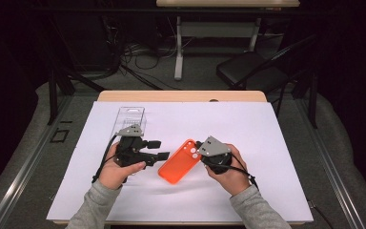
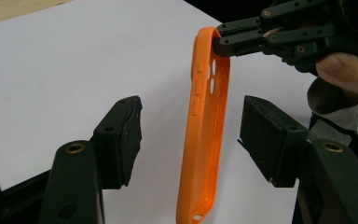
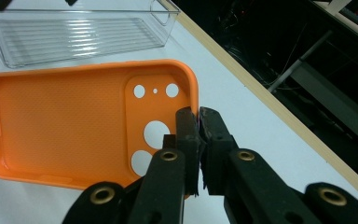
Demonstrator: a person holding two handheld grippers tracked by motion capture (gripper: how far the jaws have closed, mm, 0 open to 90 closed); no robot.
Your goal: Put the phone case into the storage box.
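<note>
My right jaws are pressed together on the rim of the orange phone case (image 3: 70,123), pinching its edge at the corner beside the camera cut-outs, and they carry that end clear of the white surface (image 1: 276,143). In the right gripper view the case's hollow inside faces me, with the two large round holes and three small ones just left of my jaws. The right gripper (image 1: 201,151) sits in my right hand (image 1: 228,174) with its grey three-cornered plate on top. My left jaws stand apart on either side of the case without touching it; in the left gripper view the case (image 2: 205,126) runs edge-on between them, its side buttons turned towards the left pad (image 2: 121,137), the other pad clear of it on the opposite side. The left gripper (image 1: 159,149) points across from my left hand (image 1: 116,171) towards the case's lower long edge. From above, the case (image 1: 180,162) lies slantwise between my two hands near the middle of the surface. A clear plastic tray (image 1: 130,118) rests behind my left hand, towards the far edge.
</note>
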